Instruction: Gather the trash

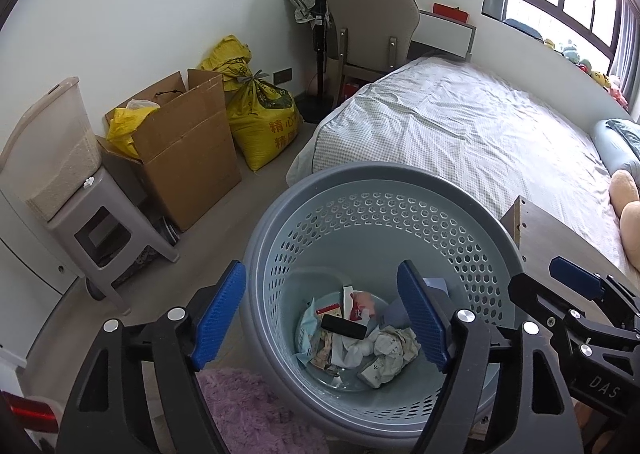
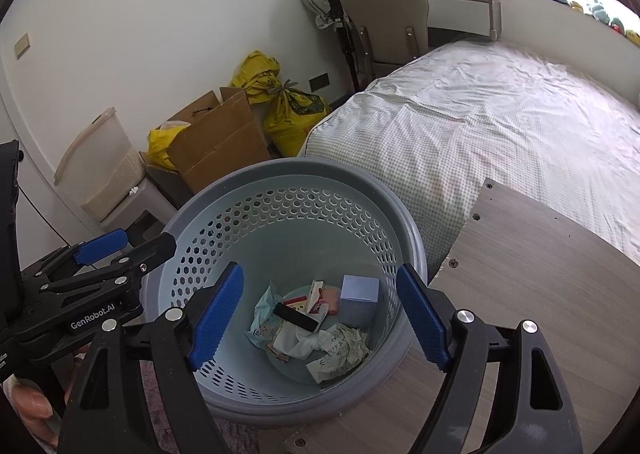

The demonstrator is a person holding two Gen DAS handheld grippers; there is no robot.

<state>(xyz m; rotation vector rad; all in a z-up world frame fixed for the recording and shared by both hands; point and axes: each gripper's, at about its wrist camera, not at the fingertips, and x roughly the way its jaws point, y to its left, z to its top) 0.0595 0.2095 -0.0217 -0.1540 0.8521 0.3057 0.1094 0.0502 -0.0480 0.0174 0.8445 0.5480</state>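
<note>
A grey-blue perforated trash basket (image 1: 360,210) stands on the floor beside the bed; it also shows in the right wrist view (image 2: 280,194). At its bottom lies trash: crumpled paper (image 1: 390,350) (image 2: 340,350), a black flat object (image 1: 344,328) (image 2: 298,317), small packets and a pale blue box (image 2: 359,289). My left gripper (image 1: 324,316) is open and empty above the basket. My right gripper (image 2: 320,316) is open and empty above it too. In the left wrist view the right gripper (image 1: 576,286) shows at the right; in the right wrist view the left gripper (image 2: 104,250) shows at the left.
A bed (image 1: 460,126) with a checked sheet lies to the right. A wooden board (image 2: 520,274) is next to the basket. A cardboard box (image 1: 188,150), yellow sacks (image 1: 264,114), a plastic stool (image 1: 104,238), a chair (image 1: 372,22) and a purple rug (image 1: 248,410) are around.
</note>
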